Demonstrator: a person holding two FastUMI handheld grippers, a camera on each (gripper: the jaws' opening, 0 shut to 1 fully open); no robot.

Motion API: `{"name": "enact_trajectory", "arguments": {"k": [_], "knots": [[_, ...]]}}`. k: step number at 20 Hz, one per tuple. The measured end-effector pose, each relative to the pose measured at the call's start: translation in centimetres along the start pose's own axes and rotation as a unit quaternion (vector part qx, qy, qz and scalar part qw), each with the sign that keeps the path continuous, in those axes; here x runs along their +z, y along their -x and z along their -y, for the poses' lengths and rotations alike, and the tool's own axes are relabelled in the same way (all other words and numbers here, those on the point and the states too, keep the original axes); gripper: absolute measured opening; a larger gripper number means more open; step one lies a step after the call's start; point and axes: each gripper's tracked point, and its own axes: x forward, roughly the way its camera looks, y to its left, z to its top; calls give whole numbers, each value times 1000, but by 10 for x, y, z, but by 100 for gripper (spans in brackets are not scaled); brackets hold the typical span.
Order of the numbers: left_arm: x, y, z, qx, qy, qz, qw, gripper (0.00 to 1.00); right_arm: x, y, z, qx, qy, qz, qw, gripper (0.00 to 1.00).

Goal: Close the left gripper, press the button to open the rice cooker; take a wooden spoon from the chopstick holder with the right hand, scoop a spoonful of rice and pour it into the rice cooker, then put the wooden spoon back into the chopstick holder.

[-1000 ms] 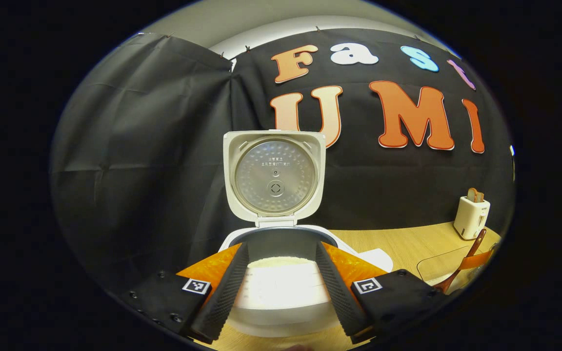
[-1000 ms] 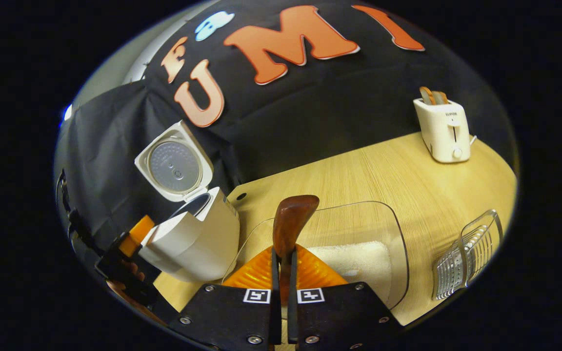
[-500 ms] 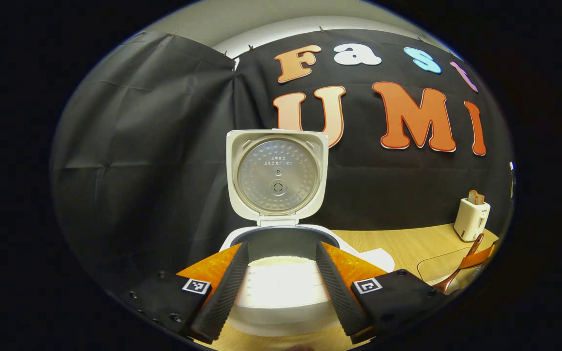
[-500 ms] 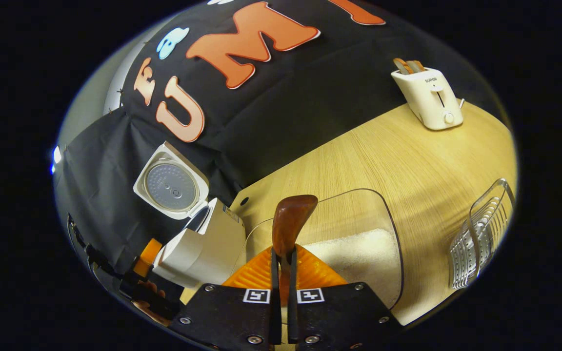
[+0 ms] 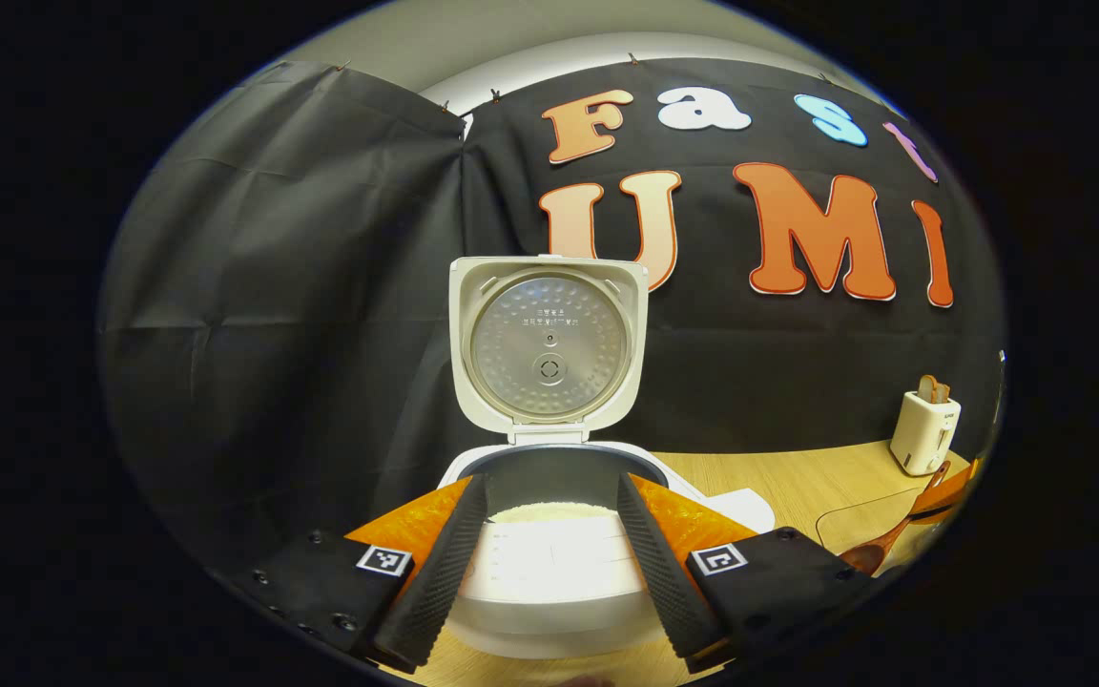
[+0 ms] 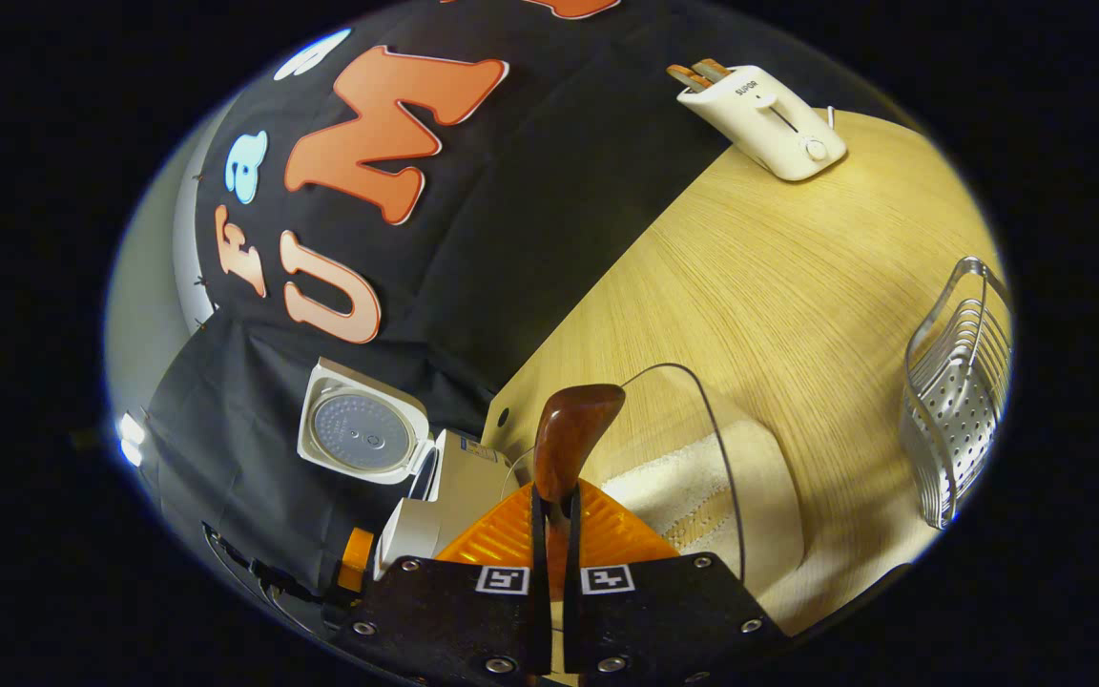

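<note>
The white rice cooker stands with its lid raised, and white rice lies in its pot. My left gripper is open, one finger on each side of the cooker's front. My right gripper is shut on the handle of the wooden spoon, whose bowl sticks out forward over the clear rice container. In the left gripper view the spoon shows low at the far right. The perforated metal chopstick holder stands at the right of the right gripper view.
A white toaster with bread slices stands at the back of the wooden table, also at the right of the left gripper view as the toaster. The open cooker sits left of the container, at the table's left end.
The right gripper has rolled with the spoon, so its view tilts further and the container's rice has come closer. In the left gripper view the spoon has sunk lower. The left gripper hardly moved.
</note>
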Motion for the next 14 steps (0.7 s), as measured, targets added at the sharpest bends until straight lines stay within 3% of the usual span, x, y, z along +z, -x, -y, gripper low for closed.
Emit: {"name": "enact_trajectory", "arguments": {"k": [8, 14], "knots": [[6, 0, -2, 7, -1, 6, 1000, 91, 46, 22, -4, 53, -121, 46, 990, 5], [7, 2, 5, 0, 4, 7, 1000, 91, 57, 22, -45, 142, -212, 30, 966, 5]]}}
